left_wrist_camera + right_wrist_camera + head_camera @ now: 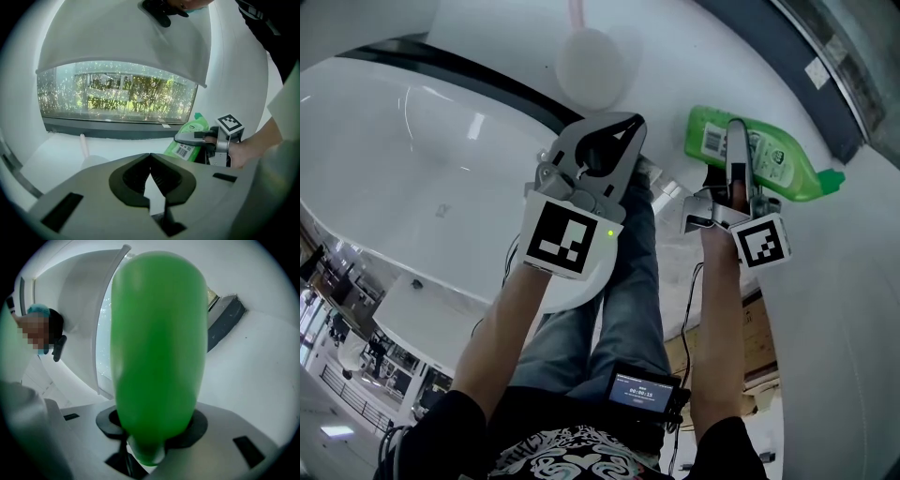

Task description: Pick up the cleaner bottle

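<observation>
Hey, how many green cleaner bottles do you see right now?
1. The cleaner bottle is at the head view's upper right, clamped between the jaws of the right gripper. No other shows, though one could be hidden.

My left gripper (150, 159) and right gripper (737, 131) are pale grey with black pads (133, 180). The left cube (564, 239) and right cube (762, 241) are white with black square markers (a green light (609, 232) glows on the left one). I wear blue jeans (623, 300), a black patterned shirt (553, 450) and a waist screen (642, 386); a thin cable (690, 305) hangs.
</observation>
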The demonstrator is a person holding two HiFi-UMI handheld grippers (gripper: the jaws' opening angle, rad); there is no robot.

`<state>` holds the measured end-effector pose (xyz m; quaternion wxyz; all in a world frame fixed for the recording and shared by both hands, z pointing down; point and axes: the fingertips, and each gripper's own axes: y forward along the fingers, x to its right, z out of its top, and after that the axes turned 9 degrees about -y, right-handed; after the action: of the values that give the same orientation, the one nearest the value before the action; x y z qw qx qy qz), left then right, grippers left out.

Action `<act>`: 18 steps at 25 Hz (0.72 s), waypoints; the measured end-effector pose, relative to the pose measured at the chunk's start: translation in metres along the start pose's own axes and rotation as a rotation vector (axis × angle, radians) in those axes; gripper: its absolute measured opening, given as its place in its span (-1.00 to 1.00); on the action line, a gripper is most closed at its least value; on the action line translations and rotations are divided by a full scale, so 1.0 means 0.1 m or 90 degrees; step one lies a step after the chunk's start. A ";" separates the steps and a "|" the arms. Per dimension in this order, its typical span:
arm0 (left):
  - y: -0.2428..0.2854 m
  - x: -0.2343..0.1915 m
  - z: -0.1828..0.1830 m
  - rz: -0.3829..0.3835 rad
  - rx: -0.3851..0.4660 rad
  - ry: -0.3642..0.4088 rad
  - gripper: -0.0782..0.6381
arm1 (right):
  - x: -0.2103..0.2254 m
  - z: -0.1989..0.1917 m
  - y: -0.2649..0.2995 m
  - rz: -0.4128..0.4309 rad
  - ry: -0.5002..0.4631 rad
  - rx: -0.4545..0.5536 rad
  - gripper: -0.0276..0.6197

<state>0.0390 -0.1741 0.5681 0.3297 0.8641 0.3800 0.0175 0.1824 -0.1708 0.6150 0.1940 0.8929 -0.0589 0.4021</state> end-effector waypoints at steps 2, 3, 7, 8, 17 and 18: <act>-0.04 0.01 0.06 0.002 0.007 0.002 -0.74 | -0.09 0.04 -0.03 0.007 0.009 0.004 -0.27; -0.06 0.01 0.10 0.003 0.010 0.004 -0.74 | -0.13 0.07 -0.04 0.011 0.011 0.005 -0.27; -0.19 0.04 0.24 0.005 0.025 0.011 -0.74 | -0.35 0.17 -0.14 0.028 0.019 0.011 -0.27; -0.23 0.04 0.27 0.006 0.028 0.012 -0.74 | -0.40 0.19 -0.15 0.032 0.024 0.013 -0.27; -0.62 -0.01 0.49 0.042 0.062 0.026 -0.74 | -0.87 0.32 -0.30 0.060 0.059 0.011 -0.27; -0.69 -0.04 0.53 0.051 0.069 0.025 -0.74 | -0.94 0.32 -0.32 0.064 0.064 0.008 -0.27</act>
<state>0.0067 -0.1722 0.4869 0.2743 0.8944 0.3522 0.0270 0.1503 -0.1585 0.5166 0.1706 0.8688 -0.0916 0.4557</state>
